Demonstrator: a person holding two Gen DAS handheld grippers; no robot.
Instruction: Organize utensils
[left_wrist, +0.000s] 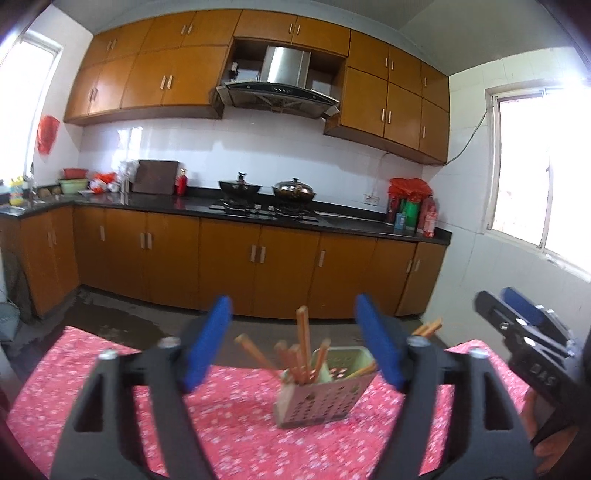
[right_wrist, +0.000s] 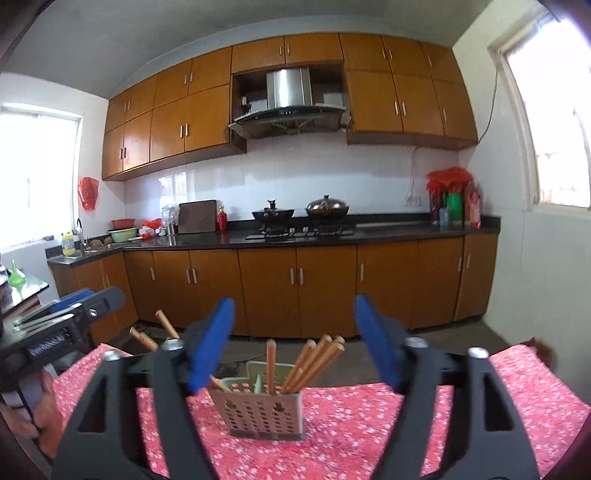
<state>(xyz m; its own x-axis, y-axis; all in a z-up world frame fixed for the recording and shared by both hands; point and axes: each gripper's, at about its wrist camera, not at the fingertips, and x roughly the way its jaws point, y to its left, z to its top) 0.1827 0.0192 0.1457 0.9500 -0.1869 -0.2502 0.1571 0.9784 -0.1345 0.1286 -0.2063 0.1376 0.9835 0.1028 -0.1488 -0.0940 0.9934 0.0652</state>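
A pale green perforated utensil holder stands on a table with a red flowered cloth. Several wooden chopsticks stand upright and tilted in it. My left gripper is open and empty, held above and in front of the holder. My right gripper is open and empty, also above the holder. The right gripper shows at the right edge of the left wrist view. The left gripper shows at the left edge of the right wrist view.
Beyond the table's far edge lies a grey floor, then orange kitchen cabinets with a black counter, a stove with two pots, and bottles at the right end. Windows stand left and right.
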